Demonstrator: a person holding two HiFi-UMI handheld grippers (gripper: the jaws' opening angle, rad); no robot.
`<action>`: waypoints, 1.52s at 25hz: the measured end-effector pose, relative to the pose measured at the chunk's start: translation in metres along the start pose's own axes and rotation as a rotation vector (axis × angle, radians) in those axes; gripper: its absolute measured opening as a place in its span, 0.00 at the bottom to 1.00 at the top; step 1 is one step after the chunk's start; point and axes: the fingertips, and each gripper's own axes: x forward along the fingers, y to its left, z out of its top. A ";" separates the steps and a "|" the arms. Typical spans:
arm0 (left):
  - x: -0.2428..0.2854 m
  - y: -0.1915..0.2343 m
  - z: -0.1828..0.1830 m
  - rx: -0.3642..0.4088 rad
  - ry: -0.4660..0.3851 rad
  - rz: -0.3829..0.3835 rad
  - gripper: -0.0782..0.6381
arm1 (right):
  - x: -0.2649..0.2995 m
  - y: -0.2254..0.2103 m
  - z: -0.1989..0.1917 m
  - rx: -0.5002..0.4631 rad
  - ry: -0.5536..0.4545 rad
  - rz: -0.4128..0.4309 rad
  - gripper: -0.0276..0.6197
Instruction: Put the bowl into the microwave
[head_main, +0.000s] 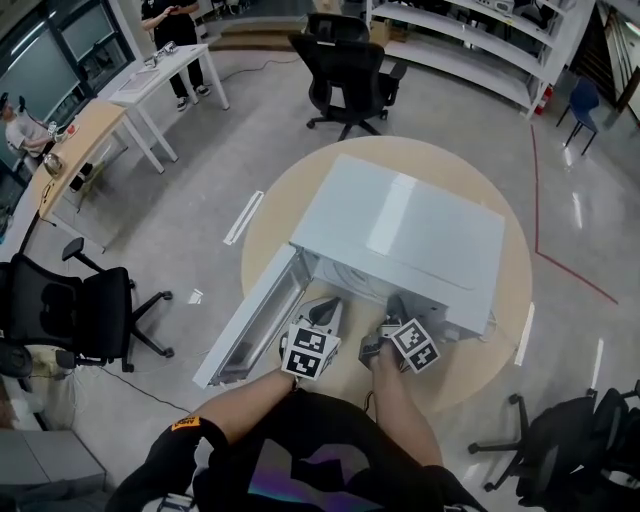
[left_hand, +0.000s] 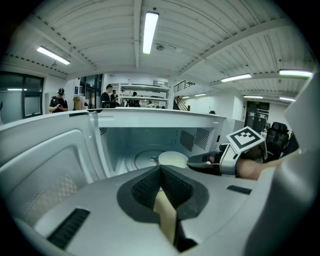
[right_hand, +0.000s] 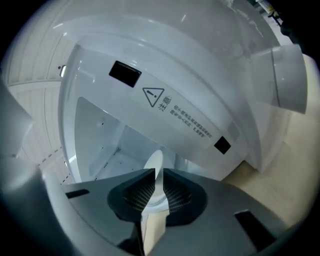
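Observation:
The white microwave (head_main: 400, 235) stands on a round wooden table (head_main: 268, 215), its door (head_main: 255, 320) swung open to the left. In the left gripper view a pale bowl (left_hand: 172, 159) is inside the cavity, over the glass turntable (left_hand: 142, 157). My right gripper (left_hand: 207, 161) reaches in from the right, shut on the bowl's rim. In the right gripper view the bowl (right_hand: 154, 165) shows edge-on, pinched between the dark pads (right_hand: 177, 192). I cannot tell whether it rests on the turntable. My left gripper (left_hand: 161, 182) hovers just outside the opening, shut and empty.
The open door (left_hand: 45, 165) walls off the left side of the opening. Black office chairs (head_main: 345, 70) and desks (head_main: 165, 75) stand around the table, and another chair (head_main: 70, 310) is close on the left. People stand at the far desks.

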 end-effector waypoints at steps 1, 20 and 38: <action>-0.002 -0.005 0.000 0.004 -0.004 0.002 0.18 | 0.000 -0.001 0.002 -0.003 0.001 0.004 0.10; -0.028 -0.047 -0.009 -0.010 -0.029 0.058 0.18 | -0.047 -0.003 -0.003 -0.232 0.102 0.050 0.10; -0.076 -0.080 -0.005 -0.069 -0.105 0.070 0.18 | -0.147 0.054 -0.010 -0.879 0.096 0.240 0.10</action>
